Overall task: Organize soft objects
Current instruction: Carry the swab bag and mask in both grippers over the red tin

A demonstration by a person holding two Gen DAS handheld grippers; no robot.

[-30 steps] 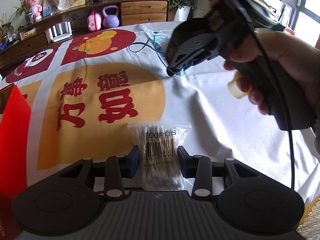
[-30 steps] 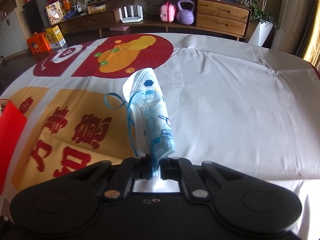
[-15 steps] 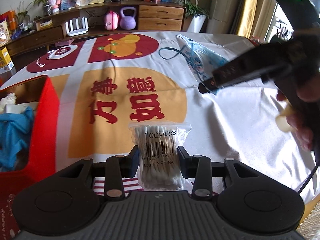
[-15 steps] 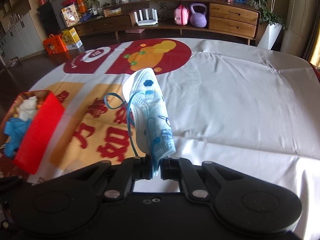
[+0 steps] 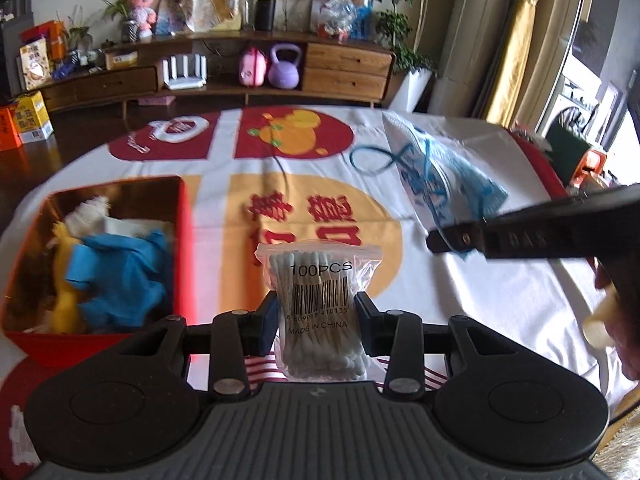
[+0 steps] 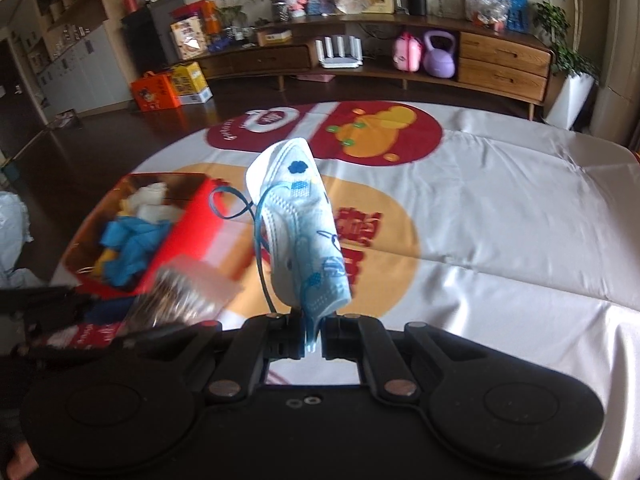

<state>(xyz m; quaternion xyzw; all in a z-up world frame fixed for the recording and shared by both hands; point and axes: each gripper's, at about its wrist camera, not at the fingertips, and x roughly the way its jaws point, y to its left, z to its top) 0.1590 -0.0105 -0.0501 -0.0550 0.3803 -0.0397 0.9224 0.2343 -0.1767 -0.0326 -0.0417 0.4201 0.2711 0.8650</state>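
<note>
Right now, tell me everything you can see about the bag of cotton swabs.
The bag of cotton swabs is a small clear zip-top plastic pouch packed with white-tipped swabs lying lengthwise. Its front carries black print: "100PCS", a barcode and "MADE IN CHINA". It stands upright, zip edge up, pinched at its middle between the fingers of the left gripper, and appears lifted clear of the printed tablecloth. Nothing else touches it. In the right wrist view it shows only as a blurred shape at lower left.
</note>
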